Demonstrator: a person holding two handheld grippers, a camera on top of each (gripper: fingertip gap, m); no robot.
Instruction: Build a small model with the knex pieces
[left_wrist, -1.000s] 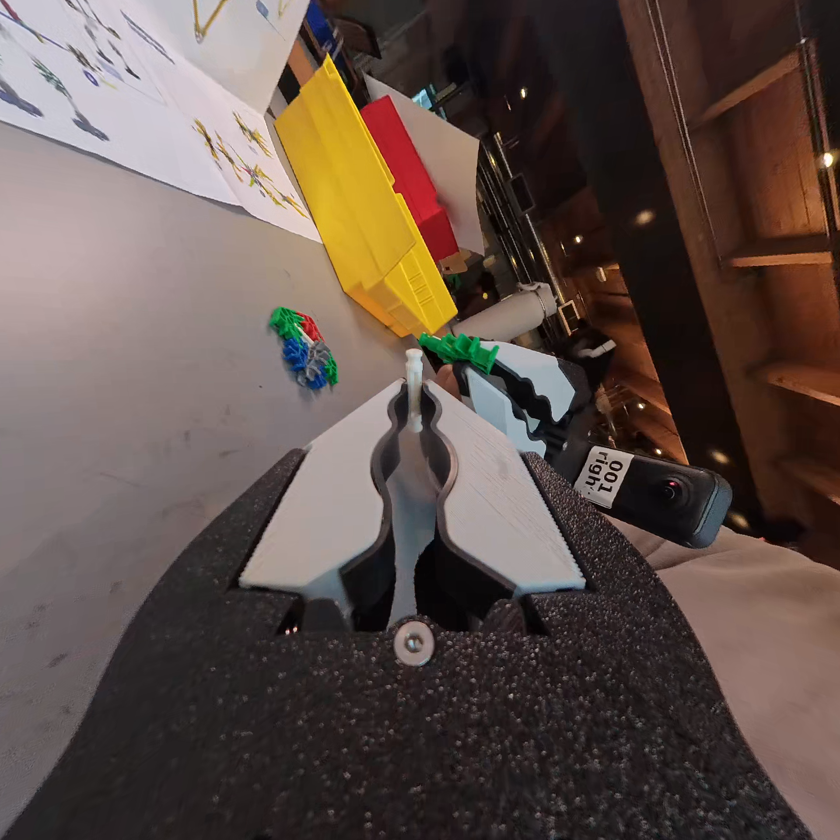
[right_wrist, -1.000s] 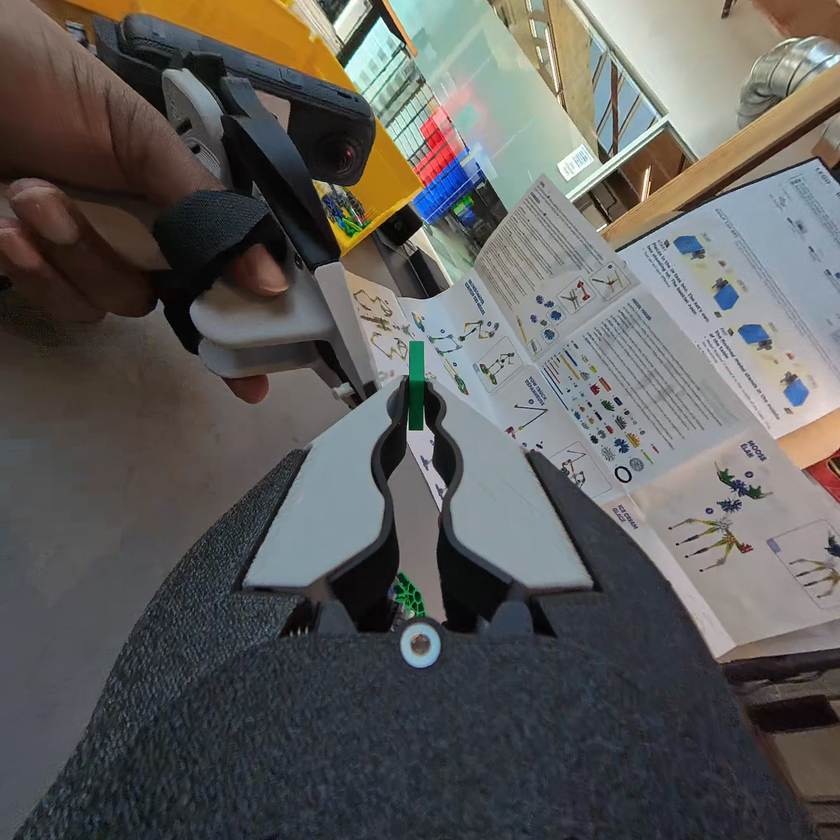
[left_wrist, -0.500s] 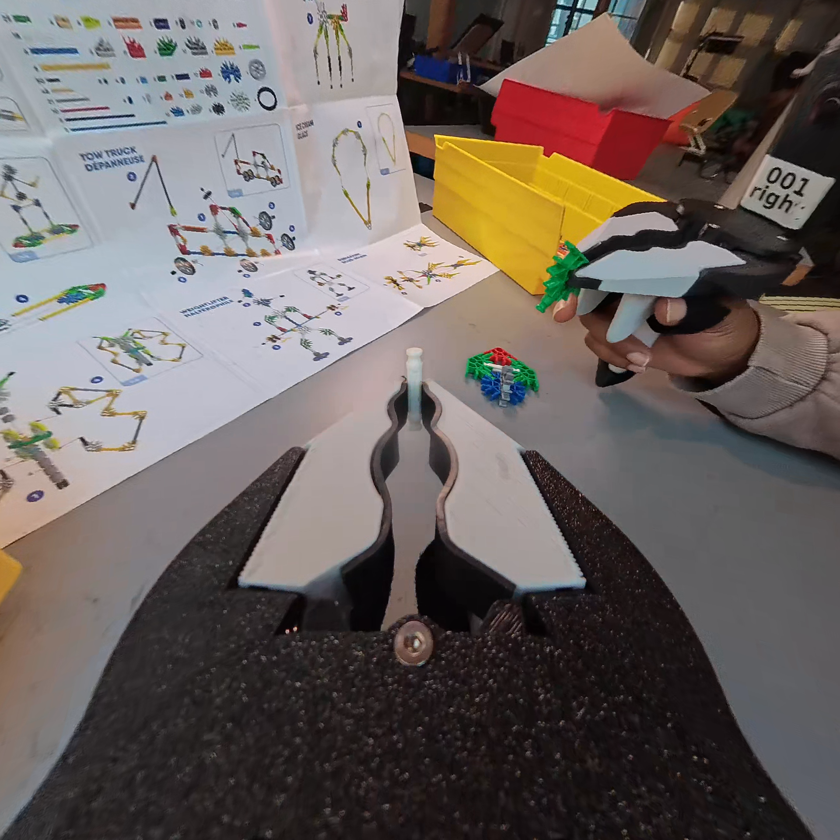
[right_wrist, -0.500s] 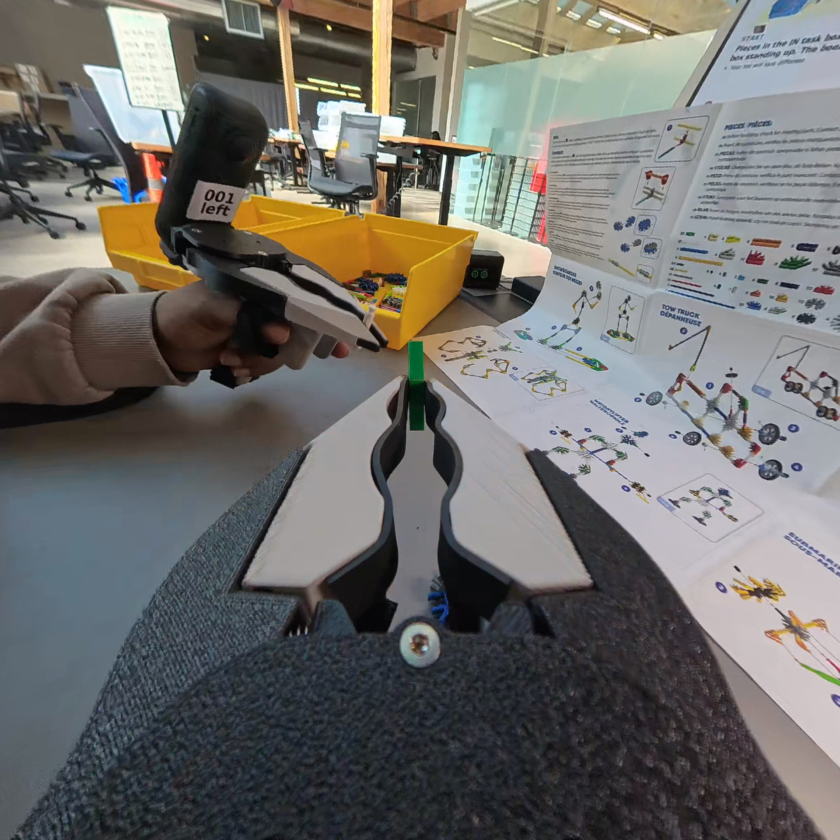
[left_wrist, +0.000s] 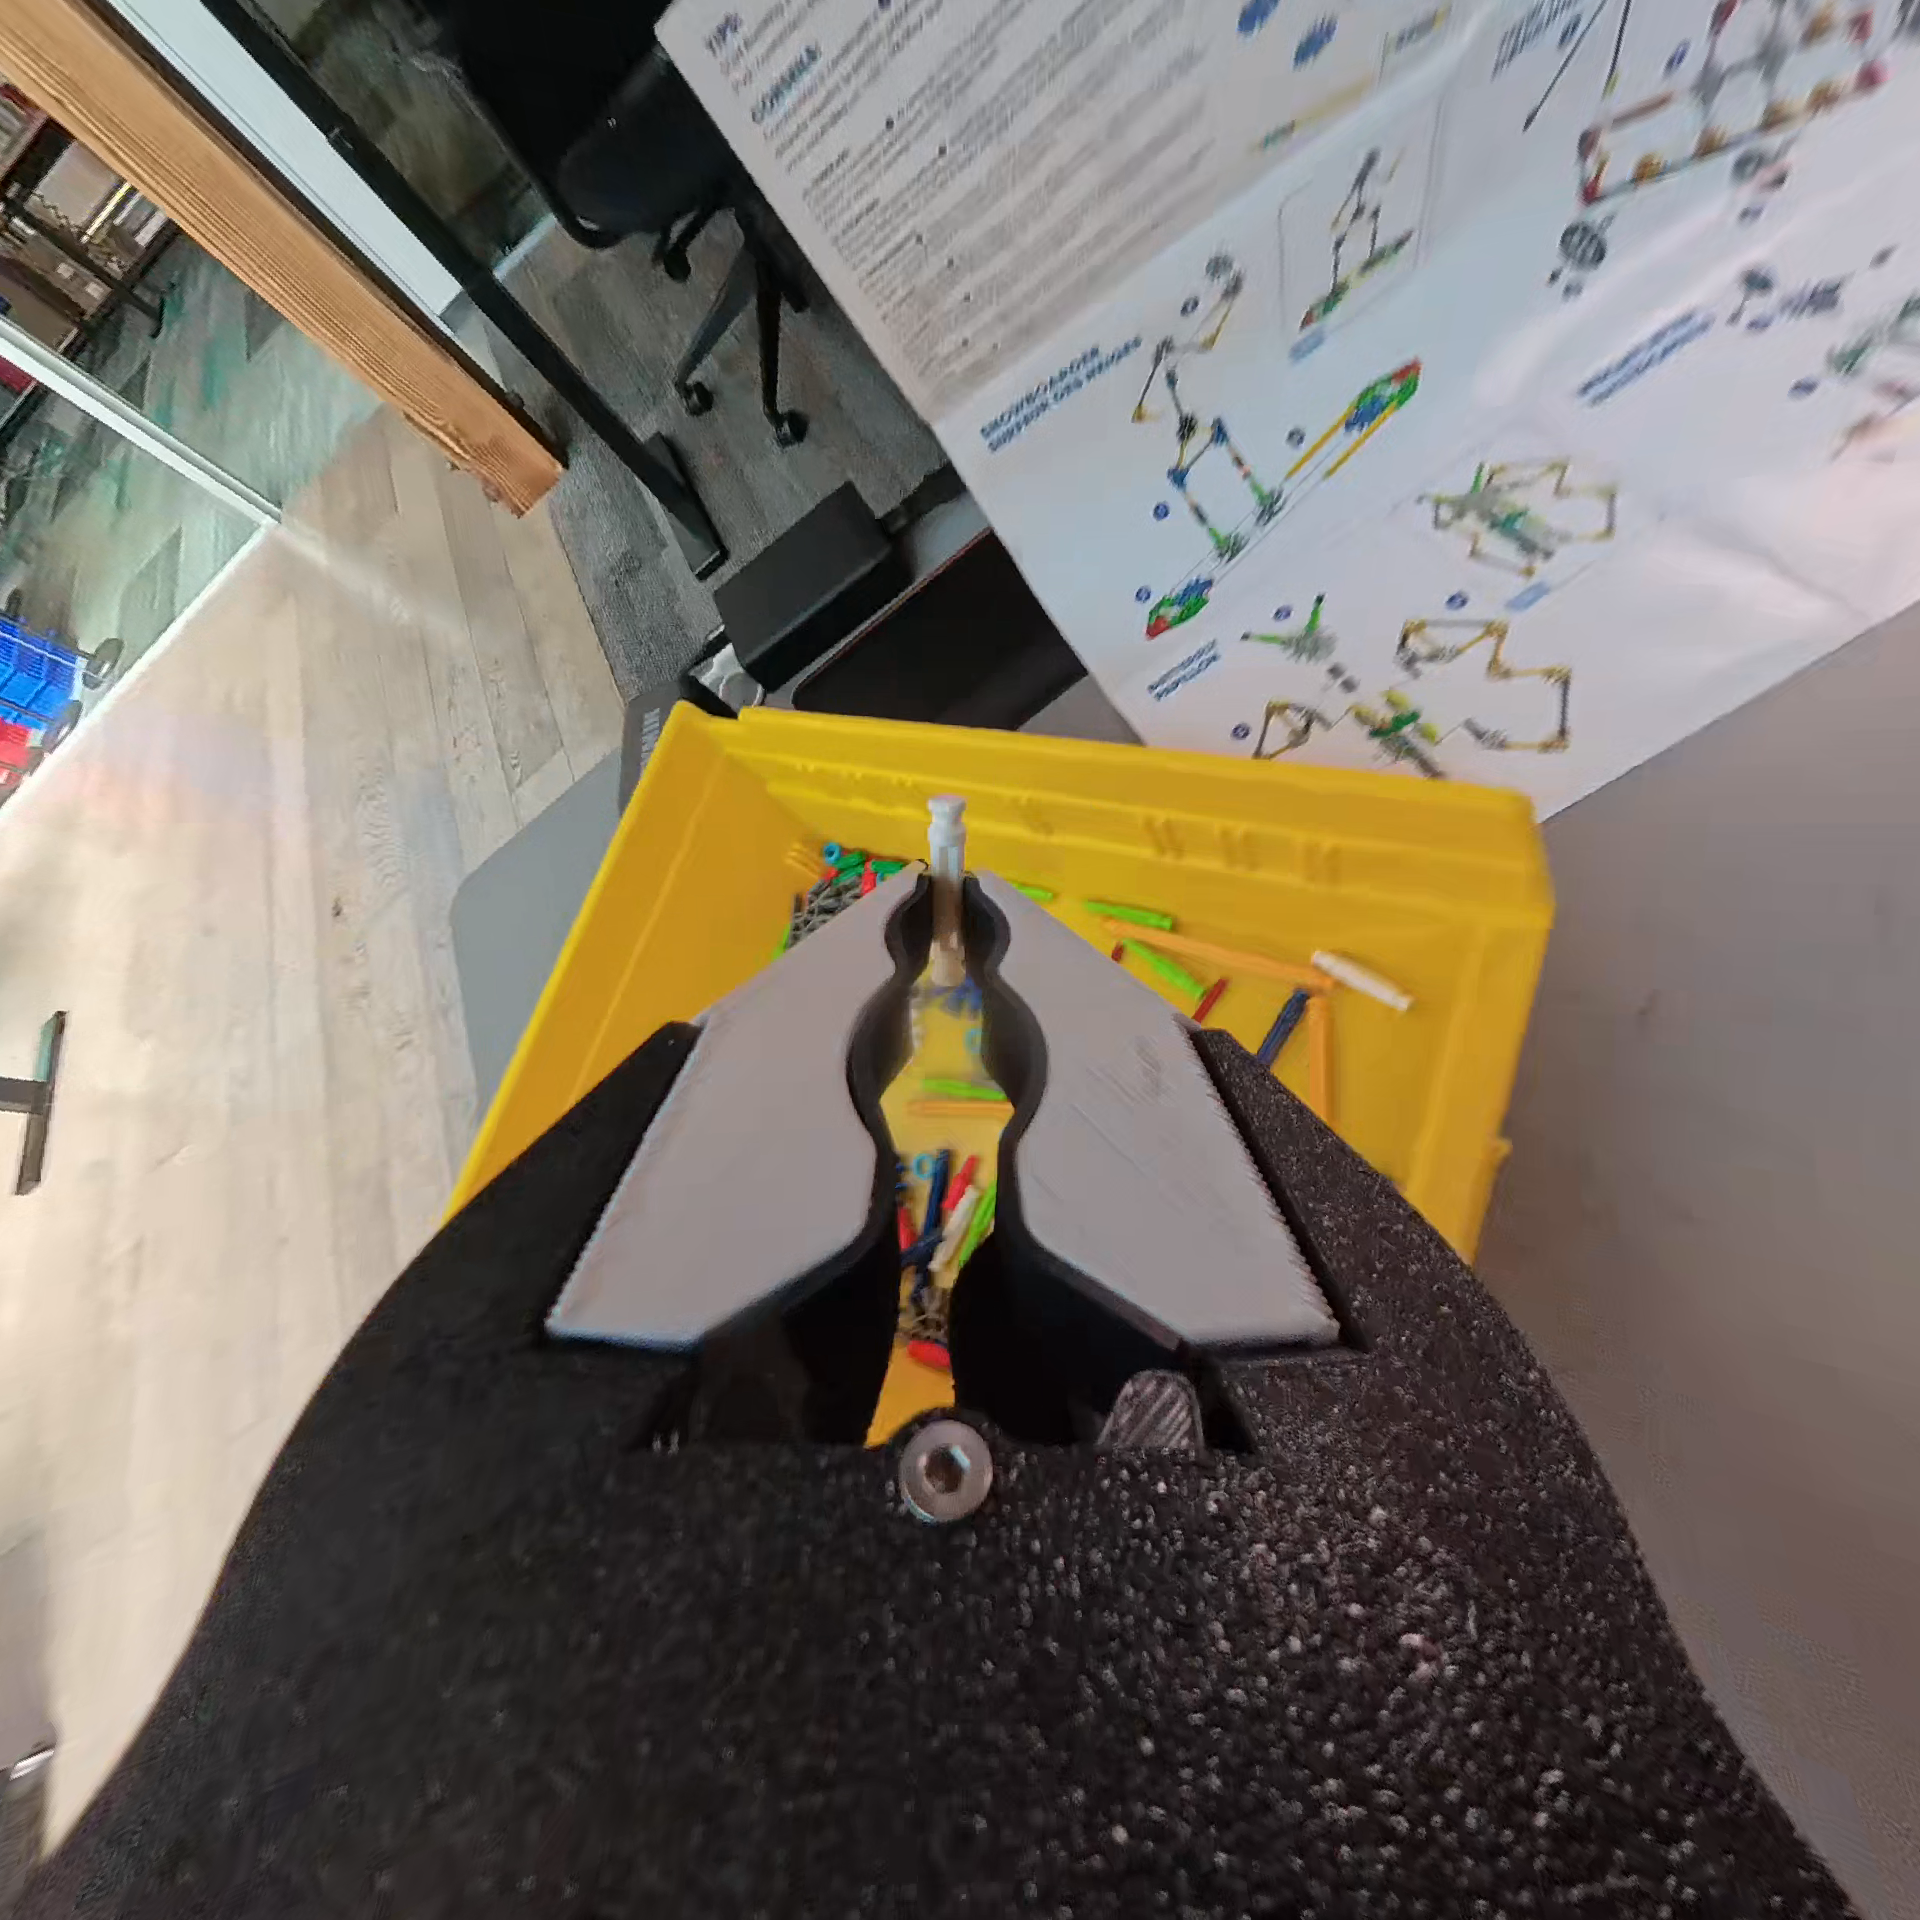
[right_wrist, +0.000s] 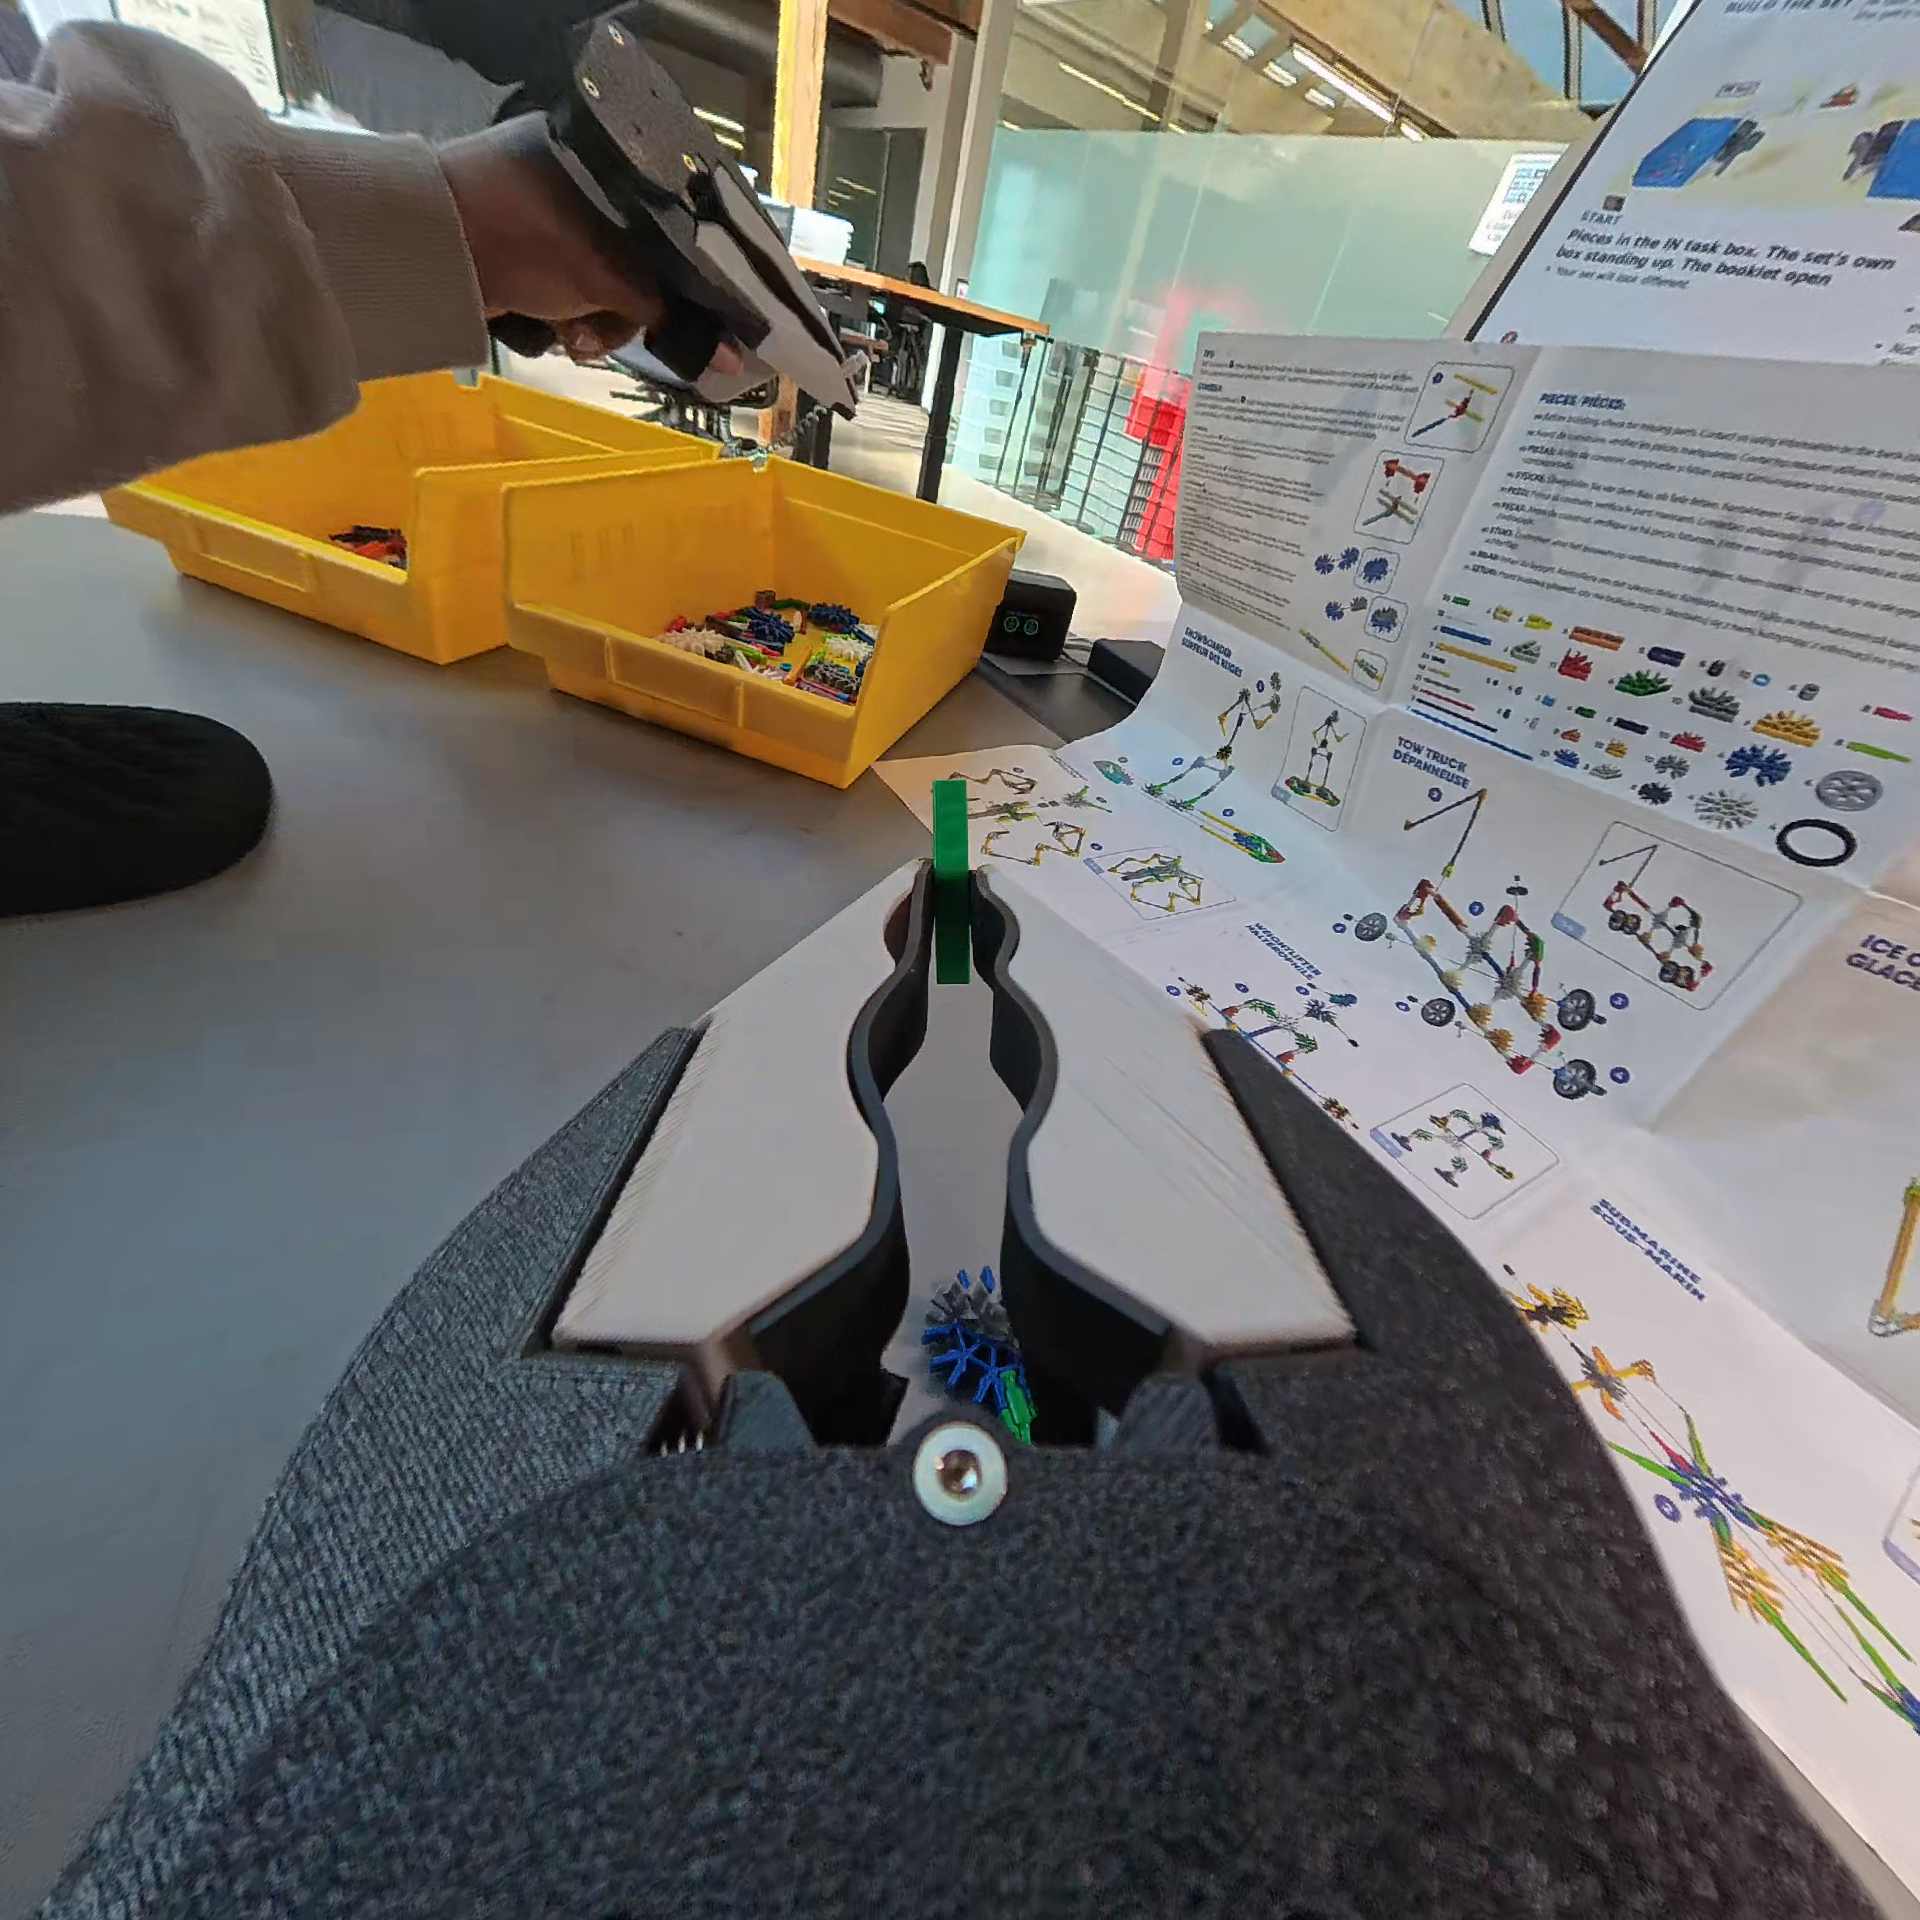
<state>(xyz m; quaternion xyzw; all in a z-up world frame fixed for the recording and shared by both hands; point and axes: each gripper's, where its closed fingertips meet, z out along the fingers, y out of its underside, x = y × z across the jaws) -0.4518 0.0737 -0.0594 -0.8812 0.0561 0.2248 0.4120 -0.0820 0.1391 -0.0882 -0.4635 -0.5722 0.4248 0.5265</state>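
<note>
My left gripper (left_wrist: 943, 883) is shut on a short white rod (left_wrist: 947, 831) and points down over a yellow bin (left_wrist: 1164, 821) that holds several coloured rods and connectors. It also shows in the right wrist view (right_wrist: 847, 390), raised above that bin (right_wrist: 935, 665). My right gripper (right_wrist: 948, 883) is shut on a flat green connector piece (right_wrist: 950, 831), held above the grey table. A small cluster of blue, grey and green connectors (right_wrist: 971, 1340) lies on the table beneath the right gripper.
A second yellow bin (right_wrist: 260, 530) stands left of the first. A large unfolded instruction sheet (right_wrist: 1507, 831) covers the table's right side and stands up at the back. A black object (right_wrist: 114, 800) lies at the left. The table edge and wooden floor (left_wrist: 260, 831) lie left of the bin. There is about 40 centimeters between the tips of the two grippers.
My left gripper has swung left and tipped down, from the table's middle to above the yellow bin, still holding the white rod. My right gripper has kept the green piece and barely moved.
</note>
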